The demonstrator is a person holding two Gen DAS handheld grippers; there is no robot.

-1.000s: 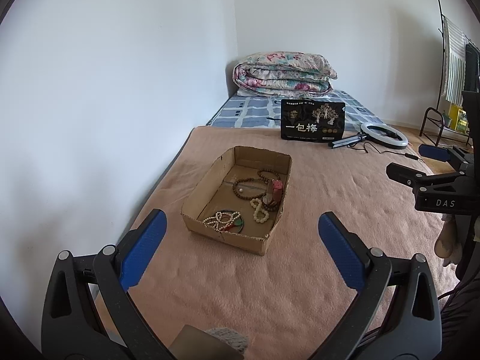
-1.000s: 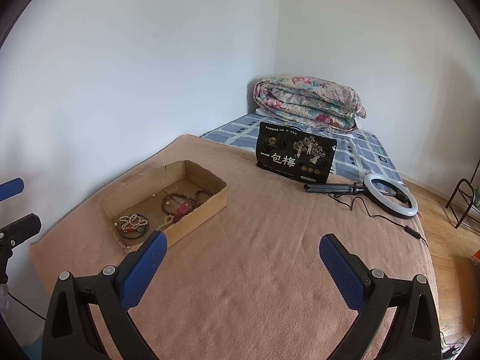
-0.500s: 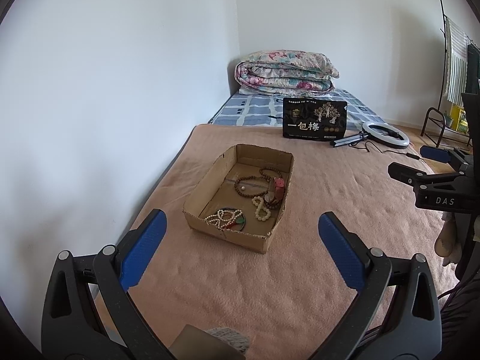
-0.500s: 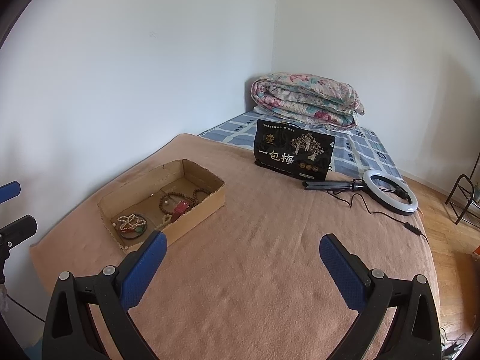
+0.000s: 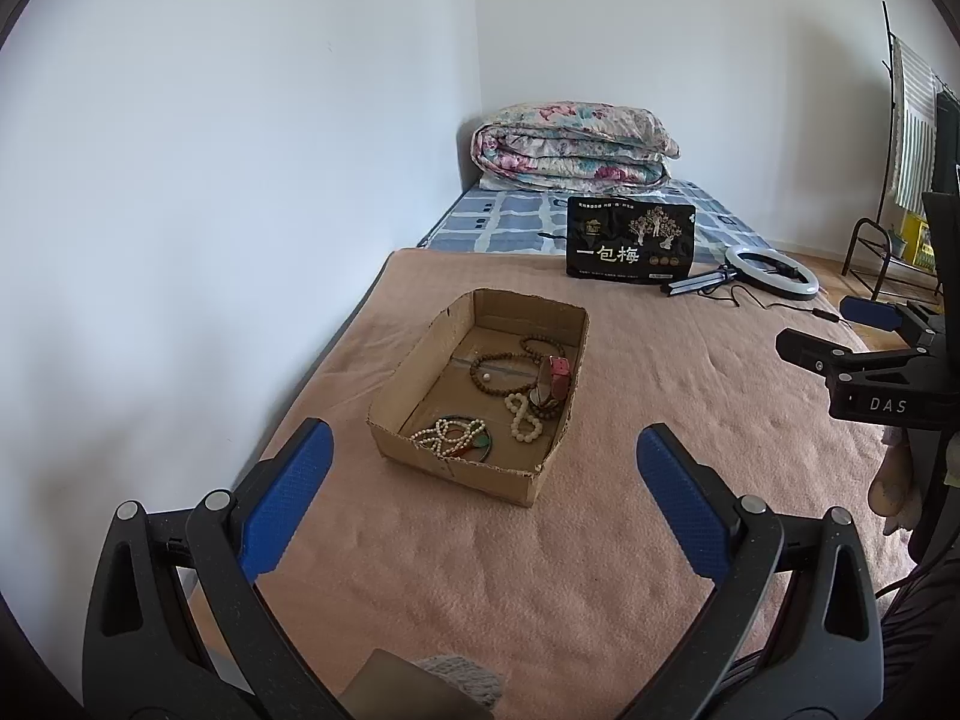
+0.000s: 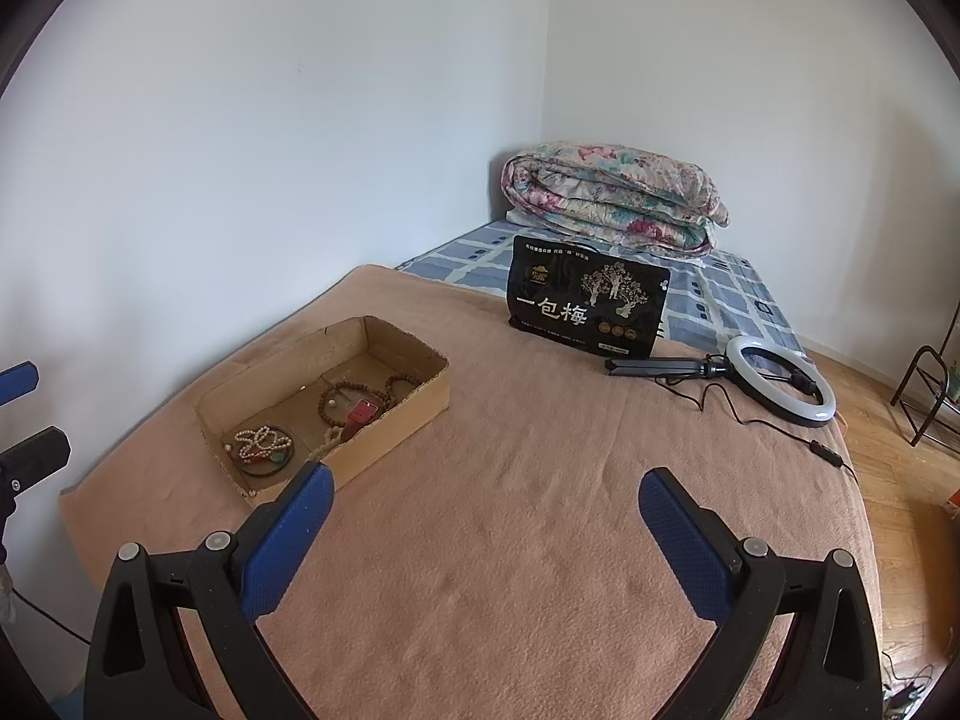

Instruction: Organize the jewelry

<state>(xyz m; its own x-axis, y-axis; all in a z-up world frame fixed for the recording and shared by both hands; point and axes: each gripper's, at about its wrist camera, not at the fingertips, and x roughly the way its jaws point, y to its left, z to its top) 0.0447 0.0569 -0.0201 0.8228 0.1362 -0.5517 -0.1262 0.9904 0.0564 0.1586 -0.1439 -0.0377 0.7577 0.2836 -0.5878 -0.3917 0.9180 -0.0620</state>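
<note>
Basically both claws spread, nothing held — left claw (image 5: 483, 462) hovers short of the cardboard box (image 5: 420, 360) on the bed's blanket (image 5: 690, 390); right claw (image 6: 480, 510) beside it. Jewelry (image 5: 510, 384) lies tangled inside the box. Judgement: drop straight in, pinch one strand — avoid snagging neighbours.

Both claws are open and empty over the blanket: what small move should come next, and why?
Probably ease the left claw forward and down toward the cardboard box. Its jaws are open and empty, the box sits just ahead of it, and the white bead strand lies nearest the front wall. The right claw points past the box.
</note>
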